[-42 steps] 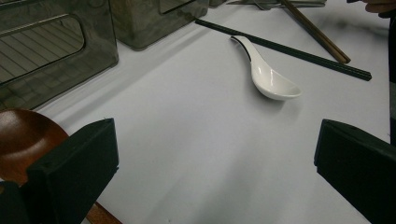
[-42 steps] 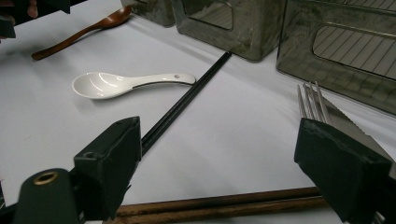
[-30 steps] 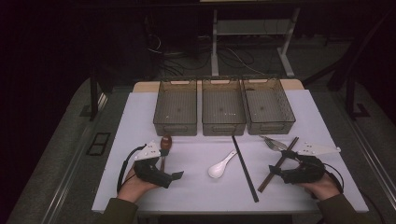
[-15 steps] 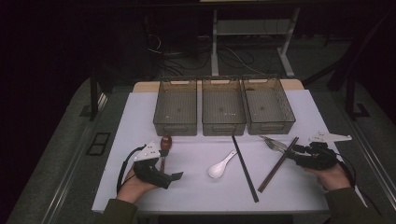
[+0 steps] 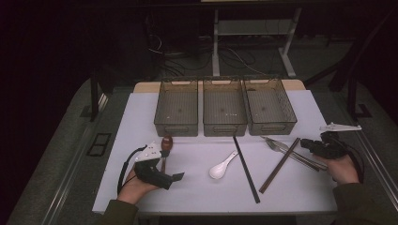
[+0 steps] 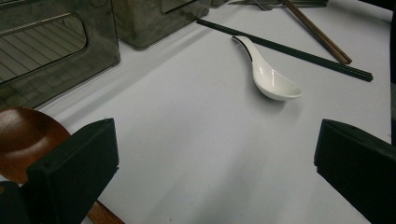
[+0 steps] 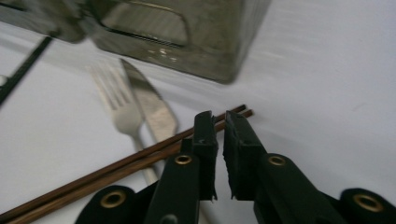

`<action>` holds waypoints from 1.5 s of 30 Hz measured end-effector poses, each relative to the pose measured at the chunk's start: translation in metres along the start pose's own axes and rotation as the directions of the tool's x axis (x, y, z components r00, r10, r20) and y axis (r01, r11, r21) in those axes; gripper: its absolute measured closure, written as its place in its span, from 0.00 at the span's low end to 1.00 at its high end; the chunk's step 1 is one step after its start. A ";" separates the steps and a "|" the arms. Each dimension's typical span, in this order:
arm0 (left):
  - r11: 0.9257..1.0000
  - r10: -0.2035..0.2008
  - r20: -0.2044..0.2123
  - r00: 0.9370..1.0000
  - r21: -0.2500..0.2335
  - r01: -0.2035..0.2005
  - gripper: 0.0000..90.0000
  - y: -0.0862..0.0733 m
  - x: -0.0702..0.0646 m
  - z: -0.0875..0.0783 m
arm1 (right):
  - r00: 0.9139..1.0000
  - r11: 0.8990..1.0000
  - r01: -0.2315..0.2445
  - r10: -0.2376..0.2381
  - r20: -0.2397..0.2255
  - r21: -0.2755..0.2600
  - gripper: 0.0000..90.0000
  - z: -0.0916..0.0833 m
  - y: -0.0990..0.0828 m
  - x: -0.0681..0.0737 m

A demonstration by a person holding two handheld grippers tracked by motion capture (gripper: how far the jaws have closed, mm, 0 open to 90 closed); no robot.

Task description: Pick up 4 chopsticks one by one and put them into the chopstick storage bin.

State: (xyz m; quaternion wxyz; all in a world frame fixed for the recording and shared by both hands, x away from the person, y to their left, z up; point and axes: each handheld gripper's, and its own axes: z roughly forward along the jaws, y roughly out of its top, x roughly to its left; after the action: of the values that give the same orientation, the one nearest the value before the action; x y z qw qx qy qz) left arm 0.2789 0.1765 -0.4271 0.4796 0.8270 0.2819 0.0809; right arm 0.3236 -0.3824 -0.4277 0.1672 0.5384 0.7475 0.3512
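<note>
High view: right claw (image 5: 310,144) sits at the knife and fork (image 5: 278,146), right of the brown chopsticks (image 5: 280,164); left claw (image 5: 174,177) rests by the wooden spoon (image 5: 165,142).
Left gripper view: jaws wide apart, nothing between; white spoon (image 6: 268,74) lies beyond.
Right gripper view: jaws have just been closing, nearly together, empty; brown chopsticks (image 7: 140,154) pass beneath.
Risk: closed this early, the jaws could slide over the thin sticks and scatter them.

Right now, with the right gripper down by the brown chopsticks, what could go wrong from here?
1. The right gripper has its fingers nearly together above the brown chopsticks, with nothing between them; its jaws have just been closing, so it may come away empty.
2. The chopsticks lie across the fork and knife, so a pull could drag those along.
3. The left gripper stands open beside the wooden spoon, which a stray move could nudge.
</note>
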 end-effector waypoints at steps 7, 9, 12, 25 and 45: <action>1.000 0.000 -0.001 1.000 0.005 0.000 0.00 0.000 0.000 0.000 | 0.999 0.999 -0.036 0.034 0.032 0.038 0.99 0.018 0.003 -0.014; 1.000 0.000 -0.002 1.000 0.004 0.000 0.00 0.000 0.000 0.000 | 0.999 0.998 -0.040 0.038 0.035 0.043 0.99 0.022 0.004 -0.016; 1.000 0.000 -0.002 1.000 0.005 0.000 0.00 0.000 0.001 0.000 | 0.998 0.998 -0.047 0.045 0.037 0.051 0.99 0.026 0.006 -0.016; 1.000 -0.002 0.000 1.000 0.005 0.002 0.00 0.000 0.001 0.000 | 1.000 0.998 -0.025 0.024 0.019 0.066 0.99 0.044 0.015 -0.007; 1.000 0.001 0.000 1.000 0.006 -0.001 0.00 0.000 0.001 0.000 | 1.000 0.997 0.018 -0.017 -0.022 0.074 0.99 0.056 0.026 0.012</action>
State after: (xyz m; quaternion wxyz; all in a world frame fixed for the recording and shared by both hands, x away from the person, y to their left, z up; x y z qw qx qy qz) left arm 0.2793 0.1769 -0.4274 0.4770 0.8286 0.2819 0.0803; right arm 0.3721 -0.3475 -0.4469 0.1423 0.5339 0.7664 0.3277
